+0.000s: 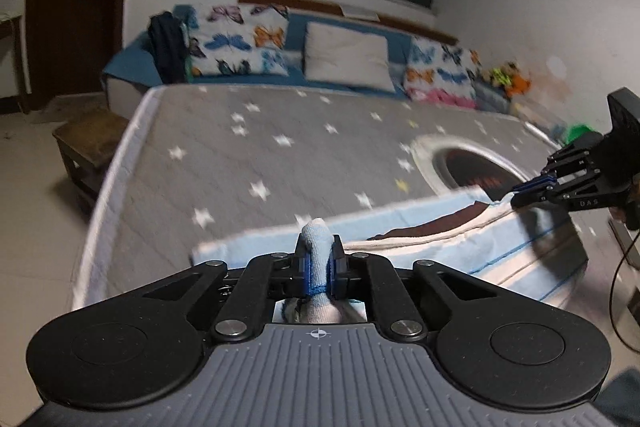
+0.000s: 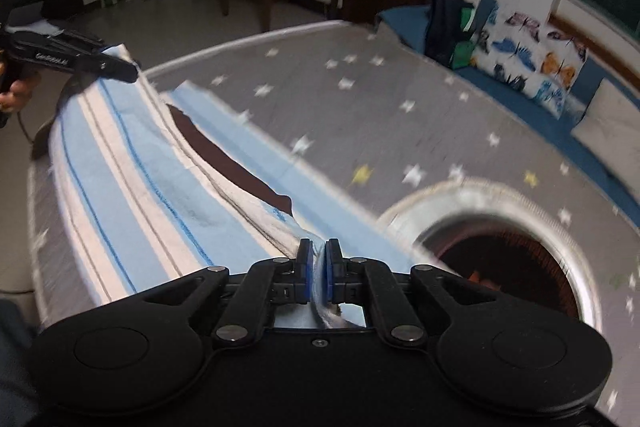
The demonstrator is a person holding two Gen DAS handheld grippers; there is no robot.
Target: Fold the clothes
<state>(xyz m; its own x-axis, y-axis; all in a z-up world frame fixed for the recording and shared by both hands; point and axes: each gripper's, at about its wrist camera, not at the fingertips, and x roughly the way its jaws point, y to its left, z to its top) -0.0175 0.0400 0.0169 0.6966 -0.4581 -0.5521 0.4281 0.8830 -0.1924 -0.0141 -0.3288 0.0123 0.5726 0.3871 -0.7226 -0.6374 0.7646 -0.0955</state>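
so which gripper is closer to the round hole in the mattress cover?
Right. The right gripper grips the striped garment beside the round hole; the left gripper holds its far end.

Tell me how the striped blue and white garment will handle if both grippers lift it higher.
The striped garment is probably floppy: it sags and creases between the left gripper and right gripper. It looks thin and light, since small pinches of cloth carry its edge. It should drape rather than hold shape, so the free layer could slide on the starred grey cover.

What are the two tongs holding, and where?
Both hold the striped cloth: left tongs and right tongs each pinch a bunched bit of its edge, at opposite ends.
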